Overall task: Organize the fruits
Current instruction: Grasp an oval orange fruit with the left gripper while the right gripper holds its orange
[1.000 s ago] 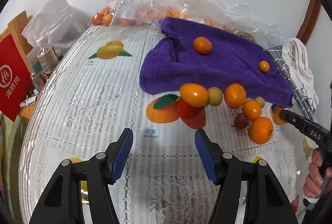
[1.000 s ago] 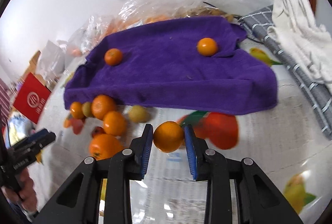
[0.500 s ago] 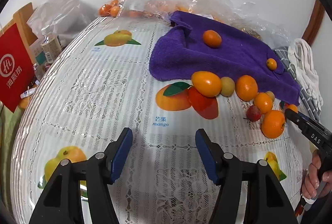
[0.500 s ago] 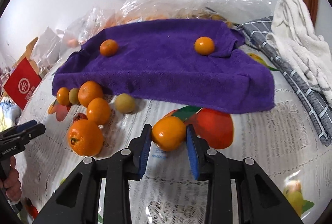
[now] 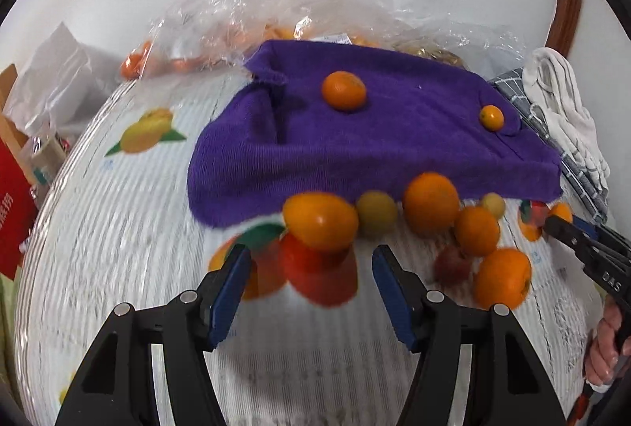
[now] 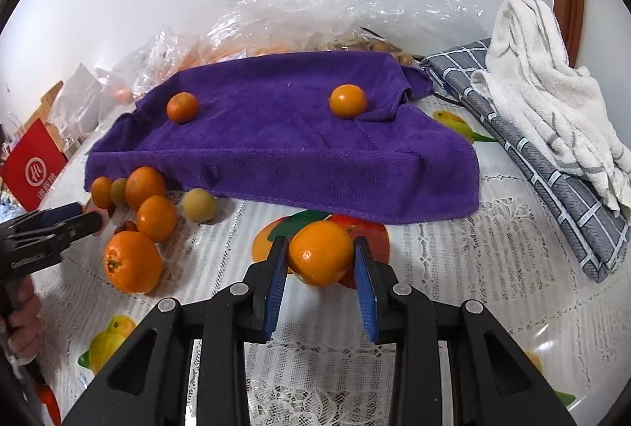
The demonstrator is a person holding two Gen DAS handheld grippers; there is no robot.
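Since a second ago my left gripper (image 5: 309, 286) has slid in toward the fruit row, so the oval orange fruit (image 5: 320, 227) that sat well ahead now lies just beyond my spread, empty jaws. My right gripper (image 6: 320, 270) has barely shifted and still pinches the orange (image 6: 320, 258) between both blue pads, just off the near edge of the purple towel (image 6: 276, 150).

Taking the towel as landmark: 2 small oranges (image 6: 182, 107) already rest on top of it, so I judge my held orange goes up there too, straight ahead and slightly up from the right jaws. Nothing stands between them and the towel edge.

The oval fruit touches the towel's near-left corner, its long axis running across my left jaws, so I would turn them or take it by its short width. Beside it along the same edge sit a yellow-green fruit (image 5: 376, 215) and more oranges (image 5: 432, 203), crowded enough to get nudged. The left gripper is nearer that cluster.
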